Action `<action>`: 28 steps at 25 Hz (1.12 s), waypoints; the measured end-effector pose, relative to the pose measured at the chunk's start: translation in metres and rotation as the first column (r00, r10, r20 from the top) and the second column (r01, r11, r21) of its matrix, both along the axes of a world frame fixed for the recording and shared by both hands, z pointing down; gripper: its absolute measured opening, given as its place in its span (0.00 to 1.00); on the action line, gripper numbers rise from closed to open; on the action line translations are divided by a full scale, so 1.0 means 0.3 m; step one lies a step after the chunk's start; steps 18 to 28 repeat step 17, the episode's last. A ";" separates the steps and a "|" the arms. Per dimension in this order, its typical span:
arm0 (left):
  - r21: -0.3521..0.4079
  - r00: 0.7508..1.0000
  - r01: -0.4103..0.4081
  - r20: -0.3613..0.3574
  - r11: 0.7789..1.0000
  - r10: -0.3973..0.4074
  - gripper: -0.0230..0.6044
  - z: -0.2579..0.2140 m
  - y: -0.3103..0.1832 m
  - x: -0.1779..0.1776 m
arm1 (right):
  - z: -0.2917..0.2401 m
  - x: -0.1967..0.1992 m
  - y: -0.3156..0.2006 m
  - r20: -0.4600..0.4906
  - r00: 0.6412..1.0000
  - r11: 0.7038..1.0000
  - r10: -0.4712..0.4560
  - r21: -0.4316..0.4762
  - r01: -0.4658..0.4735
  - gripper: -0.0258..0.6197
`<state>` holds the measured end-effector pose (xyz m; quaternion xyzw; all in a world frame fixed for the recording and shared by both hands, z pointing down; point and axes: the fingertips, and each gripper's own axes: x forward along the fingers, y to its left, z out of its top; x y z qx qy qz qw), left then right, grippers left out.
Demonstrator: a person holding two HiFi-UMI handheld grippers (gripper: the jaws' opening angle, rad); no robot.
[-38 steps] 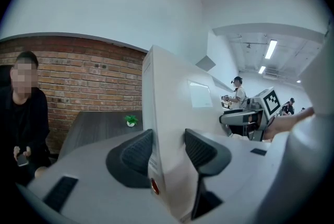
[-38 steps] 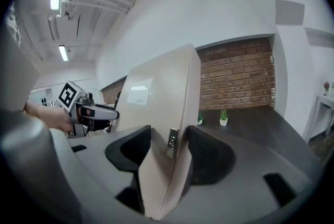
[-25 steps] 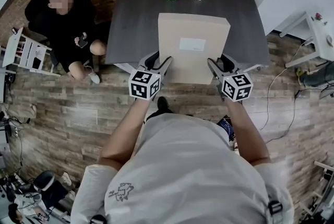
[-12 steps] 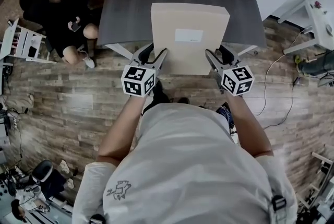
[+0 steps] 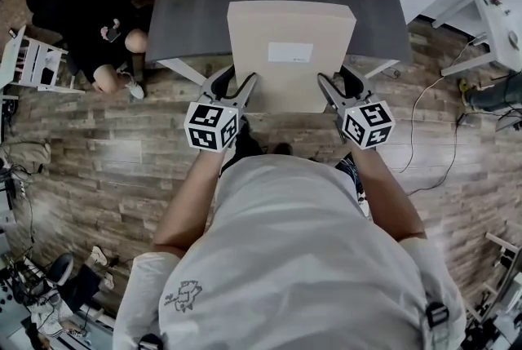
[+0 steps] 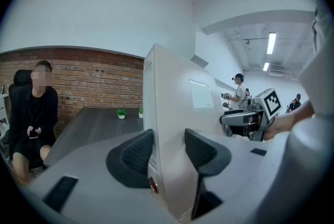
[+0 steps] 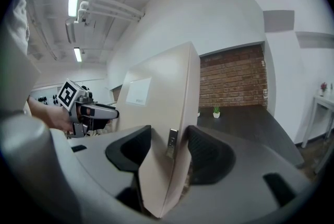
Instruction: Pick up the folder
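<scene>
A dark table (image 5: 188, 14) fills the far side of the room. Over the middle of its near edge, a broad beige folder (image 5: 289, 30) lies flat between two hand-held tools, its near part jutting past the tabletop's edge above the wooden floor. It looks clear of the tabletop, though that is hard to be sure of from above.

The left gripper (image 5: 235, 84) clamps the folder's left side near its near corner, and the right gripper (image 5: 338, 83) clamps the right side opposite; each gripper's own view shows both pads pressed on the folder's thickness.

Only the near end is gripped, so the far end hangs unsupported. The lift will probably go best with both hands rising together at one height and with equal squeeze, so the folder neither twists nor droops towards the table.

A white label (image 5: 290, 52) sits on the top face, its print too small to read. A small metal fitting (image 7: 171, 143) on the right edge shows no legible mark. No brand is visible.
</scene>
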<state>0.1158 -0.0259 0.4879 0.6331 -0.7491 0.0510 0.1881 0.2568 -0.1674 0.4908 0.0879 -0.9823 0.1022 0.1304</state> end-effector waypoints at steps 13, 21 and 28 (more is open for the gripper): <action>0.008 1.000 0.005 0.008 1.000 -0.005 0.37 -0.020 0.000 0.000 | -0.015 -0.001 -0.003 0.006 1.000 1.000 0.014 0.004 -0.014 0.39; 0.009 1.000 0.001 0.005 1.000 -0.001 0.37 -0.016 -0.009 -0.021 | -0.016 -0.020 -0.010 0.005 1.000 1.000 0.017 0.008 -0.017 0.39; 0.009 1.000 0.001 0.005 1.000 -0.001 0.37 -0.016 -0.009 -0.021 | -0.016 -0.020 -0.010 0.005 1.000 1.000 0.017 0.008 -0.017 0.39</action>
